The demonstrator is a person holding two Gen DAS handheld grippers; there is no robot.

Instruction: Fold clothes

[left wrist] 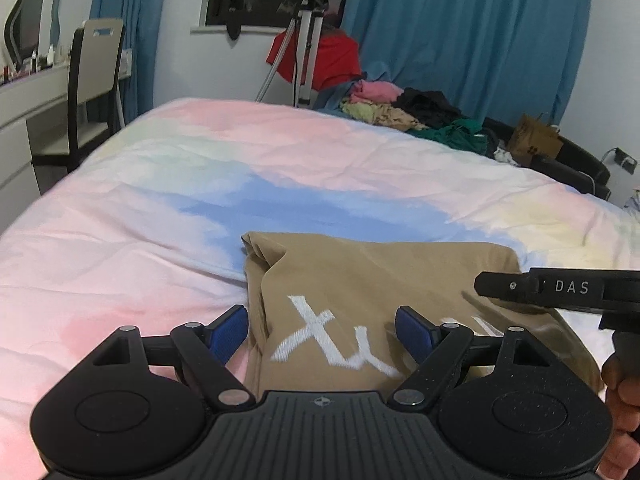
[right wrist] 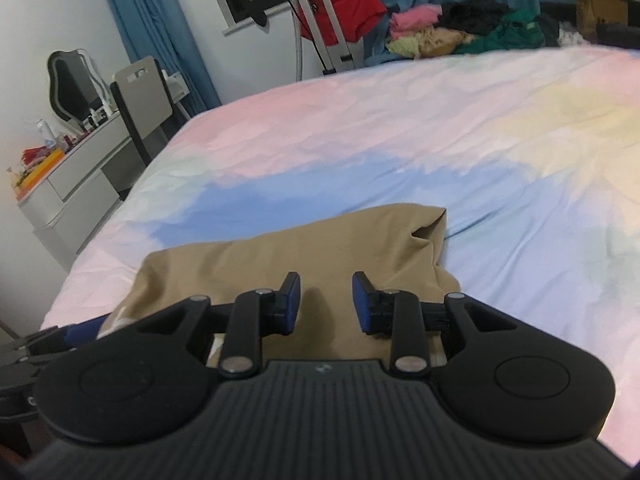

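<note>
A tan garment (left wrist: 372, 276) with white lettering lies folded on the pastel bedspread (left wrist: 200, 176), near its front edge. My left gripper (left wrist: 322, 332) hovers open just above the garment's left part, its blue pads wide apart with nothing between them. The right gripper's body shows at the right edge of the left wrist view, held by a hand (left wrist: 620, 400). In the right wrist view the same tan garment (right wrist: 280, 252) sits under my right gripper (right wrist: 326, 302), which is open over the cloth, gripping nothing.
A pile of mixed clothes (left wrist: 416, 112) lies at the bed's far side. A tripod (left wrist: 304, 52) with a red cloth (left wrist: 332, 60) stands by the window. A chair (left wrist: 94, 84) and dresser (right wrist: 72, 184) stand left of the bed. A brown paper bag (left wrist: 534, 140) is at far right.
</note>
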